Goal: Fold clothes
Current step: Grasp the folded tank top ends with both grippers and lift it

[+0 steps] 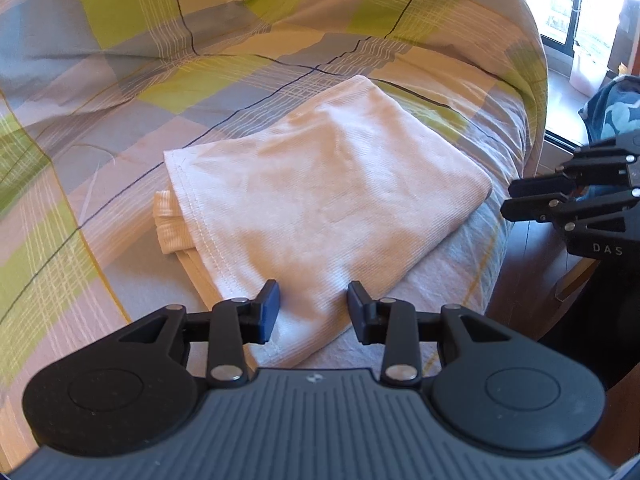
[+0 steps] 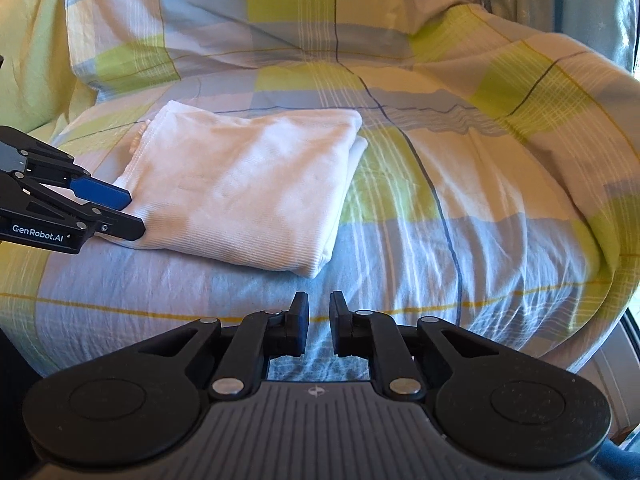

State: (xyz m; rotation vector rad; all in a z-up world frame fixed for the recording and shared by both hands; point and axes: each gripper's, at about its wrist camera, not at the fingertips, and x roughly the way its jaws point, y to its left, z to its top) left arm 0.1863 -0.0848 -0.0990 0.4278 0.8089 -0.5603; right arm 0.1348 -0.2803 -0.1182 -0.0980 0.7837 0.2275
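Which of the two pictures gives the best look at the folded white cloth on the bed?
The left wrist view: the folded white cloth fills the middle, showing its stitched hem and the layers tucked underneath. The right wrist view shows the same cloth smaller and off to the left, its near corner partly hidden by the left gripper.

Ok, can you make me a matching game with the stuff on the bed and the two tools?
Things:
1. folded cloth
2. bedspread
3. left tool
4. right tool

Descriptions:
A. checked green, blue and cream
B. white, lying flat
C. empty, fingers over bare bedspread
D. open, fingers either side of the cloth's near edge

Pairs: 1-B, 2-A, 3-D, 4-C
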